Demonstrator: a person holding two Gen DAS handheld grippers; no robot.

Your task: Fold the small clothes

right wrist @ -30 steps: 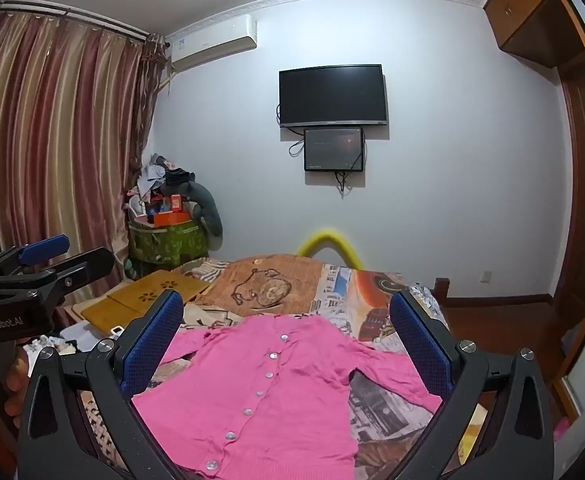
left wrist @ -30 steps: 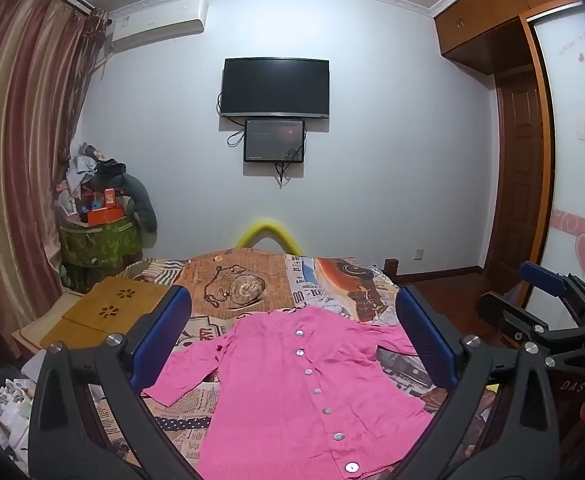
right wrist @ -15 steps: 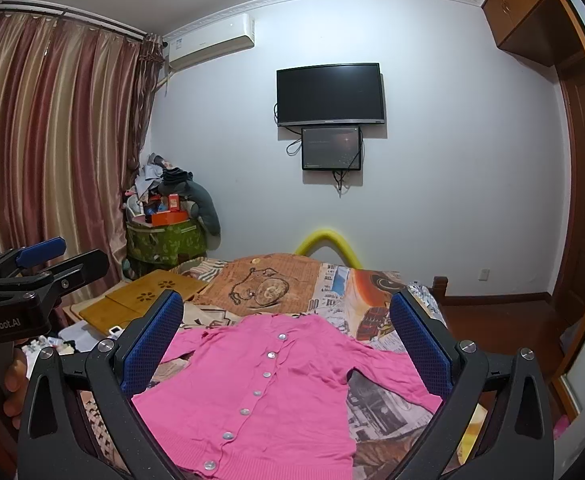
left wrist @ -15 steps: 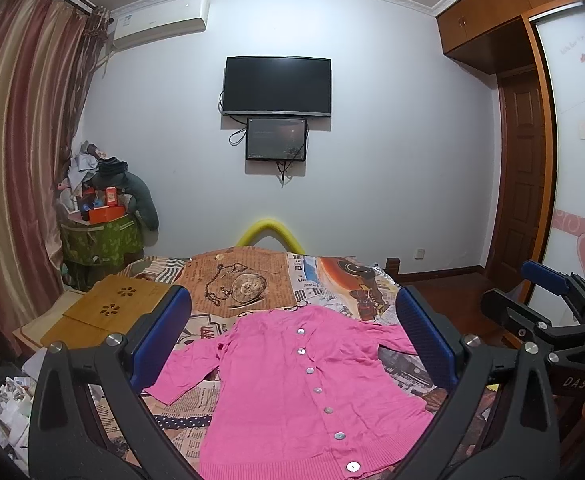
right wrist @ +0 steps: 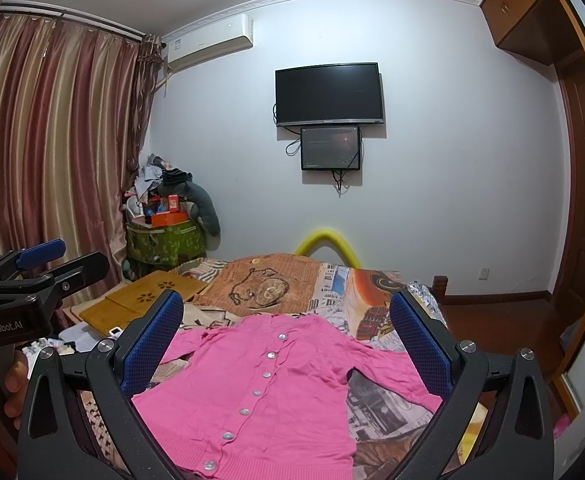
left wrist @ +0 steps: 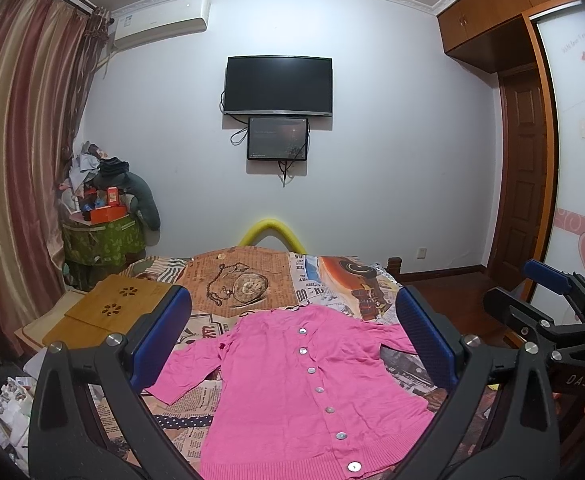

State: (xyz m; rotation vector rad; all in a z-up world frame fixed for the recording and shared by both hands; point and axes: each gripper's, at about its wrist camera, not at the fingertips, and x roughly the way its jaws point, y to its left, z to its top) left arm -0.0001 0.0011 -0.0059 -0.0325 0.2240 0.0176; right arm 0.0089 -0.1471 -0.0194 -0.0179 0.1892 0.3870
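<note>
A pink cardigan point(left wrist: 308, 384) lies flat and buttoned on the bed point(left wrist: 252, 280), sleeves spread to both sides, its hem nearest the cameras. The left gripper point(left wrist: 292, 340) and right gripper point(right wrist: 288, 340) hover above the hem, jaws wide, holding nothing. A wooden tray point(left wrist: 104, 312) lies by the bed's left edge, beside the left sleeve. Bare floor point(right wrist: 504, 320) lies off the right edge.

Domestic bedroom. A bed point(left wrist: 252, 280) with a patchwork printed cover fills the floor space. A television point(left wrist: 278, 85) is wall-mounted opposite, an air conditioner point(left wrist: 160, 26) sits high beside striped curtains point(right wrist: 52, 140), a built-in wooden wardrobe point(left wrist: 492, 12) adjoins a panelled door point(left wrist: 526, 176), and household clutter point(left wrist: 100, 200) is heaped in the corner.
</note>
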